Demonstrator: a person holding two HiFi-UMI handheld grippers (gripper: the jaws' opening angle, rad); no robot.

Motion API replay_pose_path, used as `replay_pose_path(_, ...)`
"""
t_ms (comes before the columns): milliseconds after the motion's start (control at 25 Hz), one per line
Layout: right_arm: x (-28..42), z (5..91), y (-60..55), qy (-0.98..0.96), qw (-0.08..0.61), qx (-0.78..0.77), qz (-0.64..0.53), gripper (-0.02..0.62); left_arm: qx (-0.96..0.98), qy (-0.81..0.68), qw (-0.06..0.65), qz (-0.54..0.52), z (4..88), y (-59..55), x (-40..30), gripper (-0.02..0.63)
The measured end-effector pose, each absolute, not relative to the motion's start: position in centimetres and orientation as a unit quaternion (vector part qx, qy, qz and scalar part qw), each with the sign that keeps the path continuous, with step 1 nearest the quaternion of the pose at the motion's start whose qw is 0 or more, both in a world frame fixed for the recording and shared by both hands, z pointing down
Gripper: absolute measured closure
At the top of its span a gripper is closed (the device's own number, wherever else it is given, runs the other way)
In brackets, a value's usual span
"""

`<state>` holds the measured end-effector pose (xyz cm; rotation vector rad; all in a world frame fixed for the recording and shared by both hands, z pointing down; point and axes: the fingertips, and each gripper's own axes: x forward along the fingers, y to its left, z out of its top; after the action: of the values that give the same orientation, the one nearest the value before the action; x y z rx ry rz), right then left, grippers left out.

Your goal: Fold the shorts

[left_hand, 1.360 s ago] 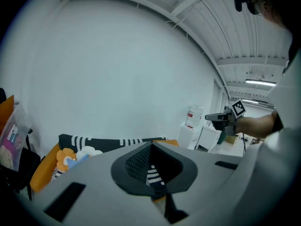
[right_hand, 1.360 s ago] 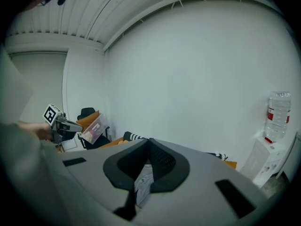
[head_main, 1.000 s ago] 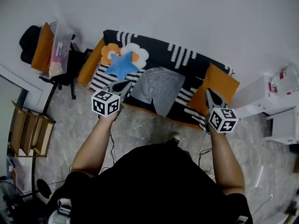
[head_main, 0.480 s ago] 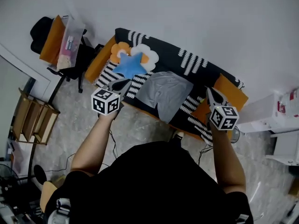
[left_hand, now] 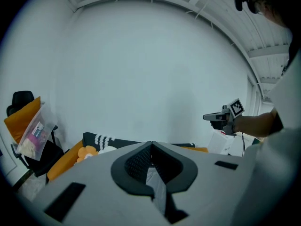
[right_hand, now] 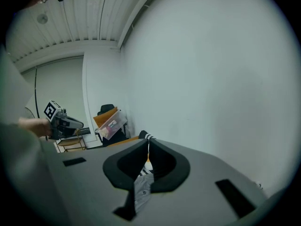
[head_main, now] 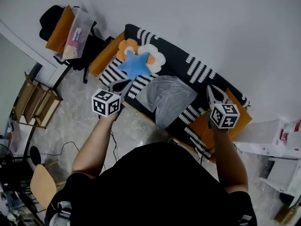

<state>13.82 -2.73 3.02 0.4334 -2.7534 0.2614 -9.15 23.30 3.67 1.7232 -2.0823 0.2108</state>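
Shorts [head_main: 168,99]: plain grey, spread out flat and not folded, with a few soft creases across the cloth.
Where they lie: in the middle of a bed [head_main: 203,68], on its black cover with white striped patches. Orange cloth shows at both ends of the bed.
Beside the shorts: a blue star cushion [head_main: 135,65] lies near their left end, resting on a white and orange flower cushion [head_main: 154,55]. The shorts touch neither.
Left gripper [head_main: 122,85]: its fingers are pressed together with nothing between them. It is held in the air at the near left edge of the bed, pointing toward it, clear of the shorts.
Right gripper [head_main: 212,91]: its fingers are also together and empty. It hovers over the right end of the bed, near the orange cloth, just beside the shorts but not touching them.
Room: a black chair [head_main: 52,17] with an orange cover and a clear bag stands left of the bed.
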Motion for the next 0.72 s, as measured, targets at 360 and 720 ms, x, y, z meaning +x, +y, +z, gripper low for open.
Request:
replay_pose_path(360,11.1,4.3,-9.4,-0.975,0.186,0.090,0.084,0.580,0.562,-0.793,0.226,0.068,3.8,20.6,-8.9,0.588)
replay_pose_path(720,9.1,5.3,-14.1,-0.979,0.194,0.035,0.049,0.552,0.503,-0.830,0.232,0.064,4.5,20.8,-9.1,0.588)
